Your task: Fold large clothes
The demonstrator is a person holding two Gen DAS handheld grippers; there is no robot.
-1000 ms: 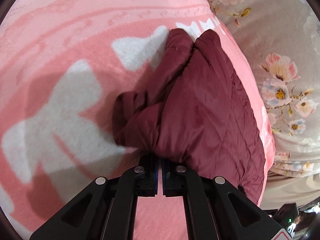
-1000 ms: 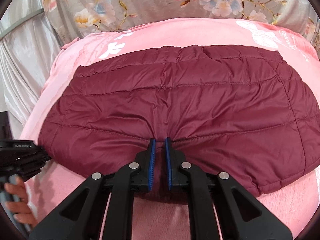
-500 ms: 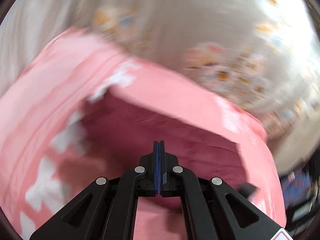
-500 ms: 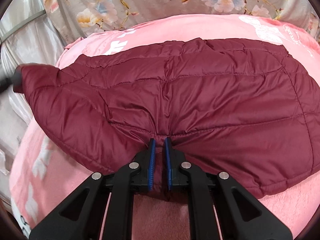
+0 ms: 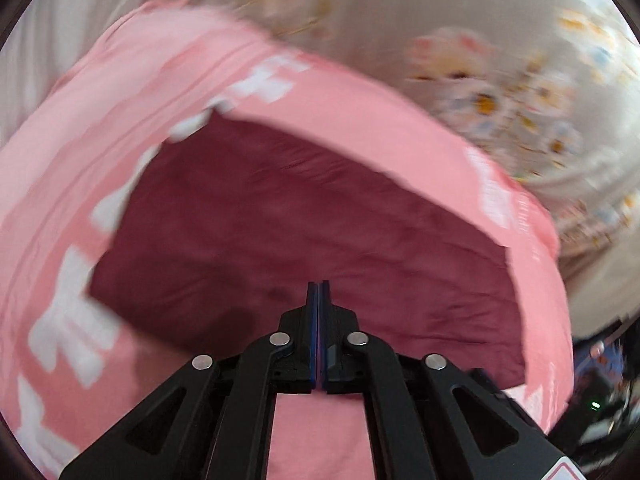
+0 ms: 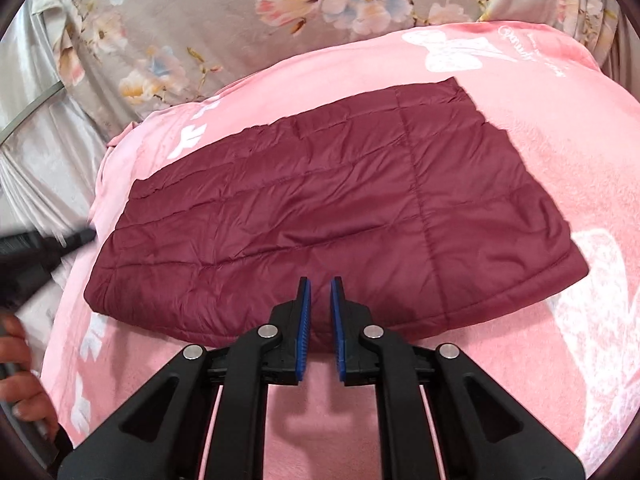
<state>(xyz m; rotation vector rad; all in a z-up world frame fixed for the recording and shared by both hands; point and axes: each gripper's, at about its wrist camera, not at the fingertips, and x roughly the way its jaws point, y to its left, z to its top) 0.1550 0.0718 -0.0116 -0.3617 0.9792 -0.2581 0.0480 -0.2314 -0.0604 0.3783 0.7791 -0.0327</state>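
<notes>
Lying folded, the quilted maroon jacket [image 6: 320, 216] faces right claw [image 6: 319, 292] parted, left claw [image 5: 319, 292] pressed together.

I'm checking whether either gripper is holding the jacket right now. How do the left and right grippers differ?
The left gripper has its blue pads pressed together with nothing between them; the right gripper shows a clear gap between its pads. The left wrist view is smeared by motion blur; the right wrist view is sharp. Both are black with blue pads, point at the maroon jacket on the pink blanket, and grip none of it.
</notes>
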